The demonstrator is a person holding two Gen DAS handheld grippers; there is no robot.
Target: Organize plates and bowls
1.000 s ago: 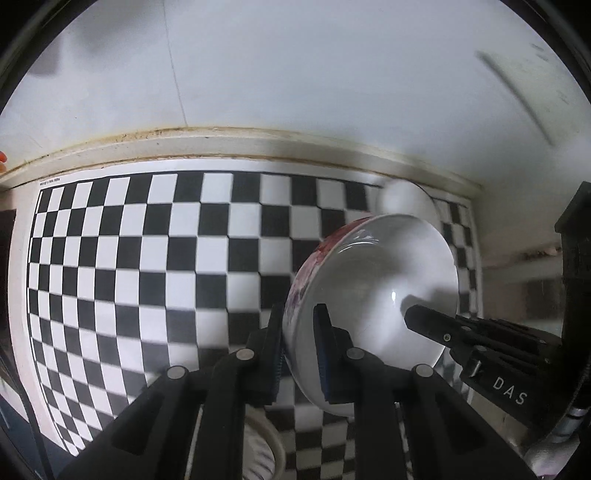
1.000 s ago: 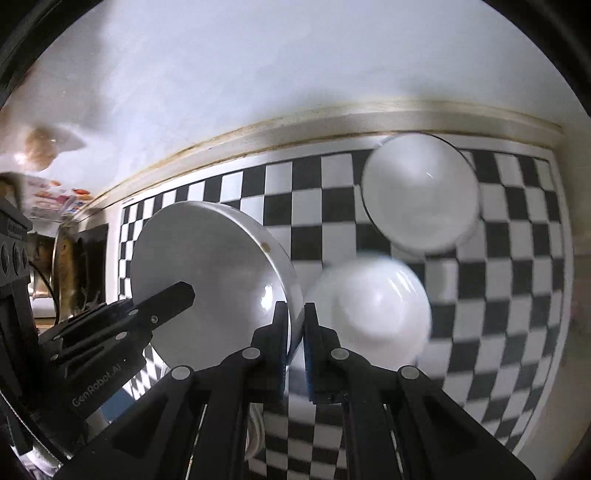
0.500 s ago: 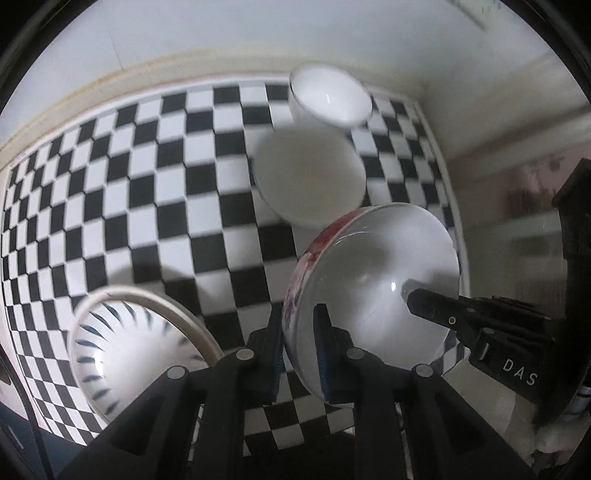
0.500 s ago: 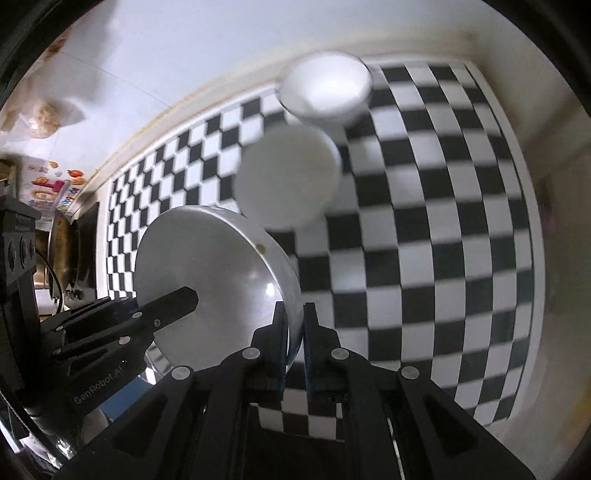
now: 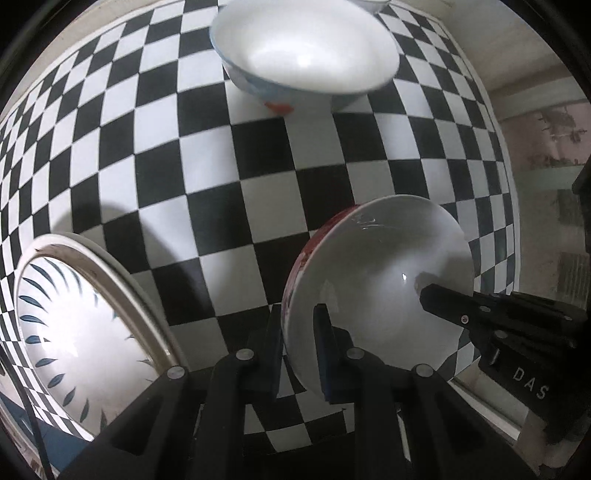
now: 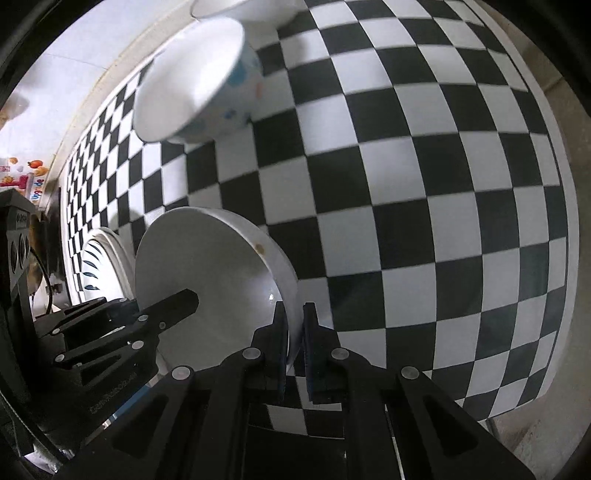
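Observation:
A white bowl with a red pattern outside (image 5: 380, 280) hangs tilted above the checkered cloth (image 5: 184, 147). My left gripper (image 5: 298, 325) is shut on its left rim. The right gripper's finger (image 5: 443, 299) reaches inside the bowl from the right. In the right wrist view the same bowl (image 6: 210, 280) is pinched at its right rim by my right gripper (image 6: 293, 325), which is shut on it, and the left gripper's finger (image 6: 177, 302) lies inside it. A white bowl with blue and red spots (image 5: 306, 51) (image 6: 192, 81) stands on the cloth further back.
A plate with blue leaf strokes (image 5: 74, 325) (image 6: 99, 258) lies at the near left of the cloth. Another white bowl (image 6: 240, 7) sits behind the spotted one. The cloth's right edge (image 6: 554, 221) meets a grey counter. Open squares spread to the right.
Both grippers have come down and forward over the cloth with the bowl still held. The spotted bowl and the striped plate now look much larger and closer.

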